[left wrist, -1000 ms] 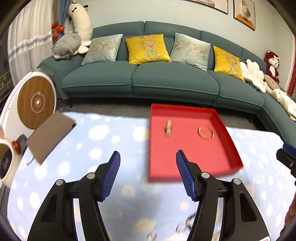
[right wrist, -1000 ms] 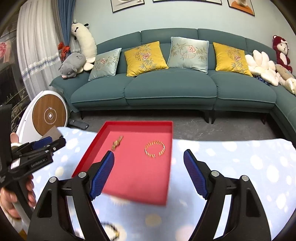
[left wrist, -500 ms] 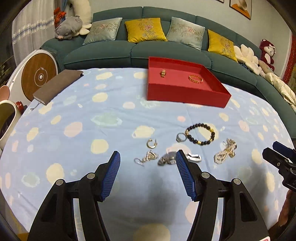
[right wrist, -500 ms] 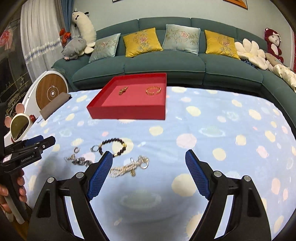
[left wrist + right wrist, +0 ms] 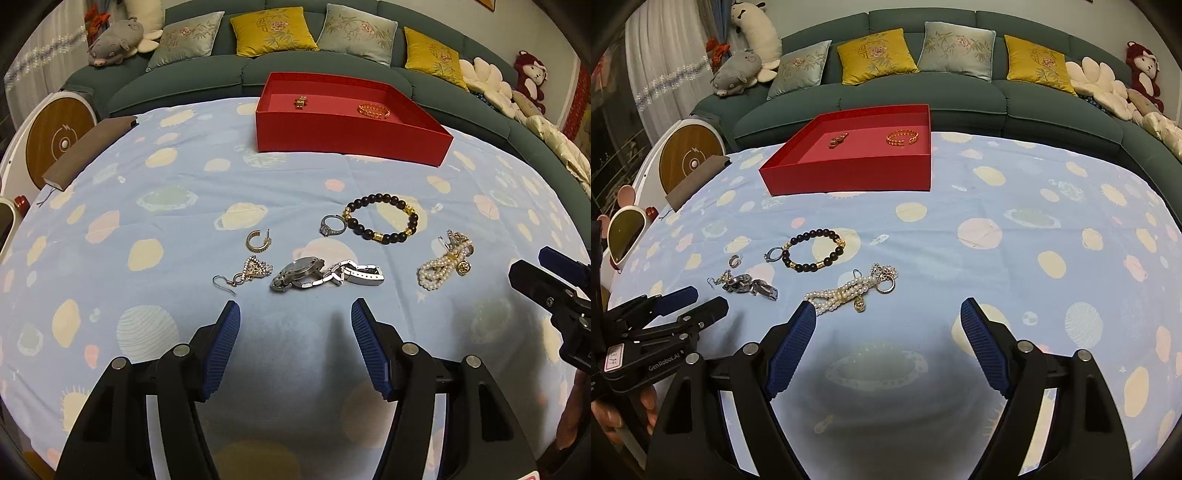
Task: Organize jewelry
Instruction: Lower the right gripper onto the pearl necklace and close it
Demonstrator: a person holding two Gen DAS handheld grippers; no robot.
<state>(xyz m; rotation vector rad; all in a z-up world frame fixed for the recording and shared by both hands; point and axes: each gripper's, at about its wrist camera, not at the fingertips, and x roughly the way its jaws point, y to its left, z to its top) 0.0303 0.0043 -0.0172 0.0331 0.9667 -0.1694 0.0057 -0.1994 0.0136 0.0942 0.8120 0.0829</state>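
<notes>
Both hand-held grippers spread wide, empty: left hand-held gripper before watch, right hand-held gripper before pearl strand. Red tray well beyond. Risk: tangled pearls slipping, cloth-covered worktop bunching under fingertips.

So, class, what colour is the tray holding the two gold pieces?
Red: the tray is plain red all over, clearest in the right wrist view.

Each hand-held gripper: black frame, ribbed blue pads, silver screws, white "GenRobot.AI" lettering.
</notes>
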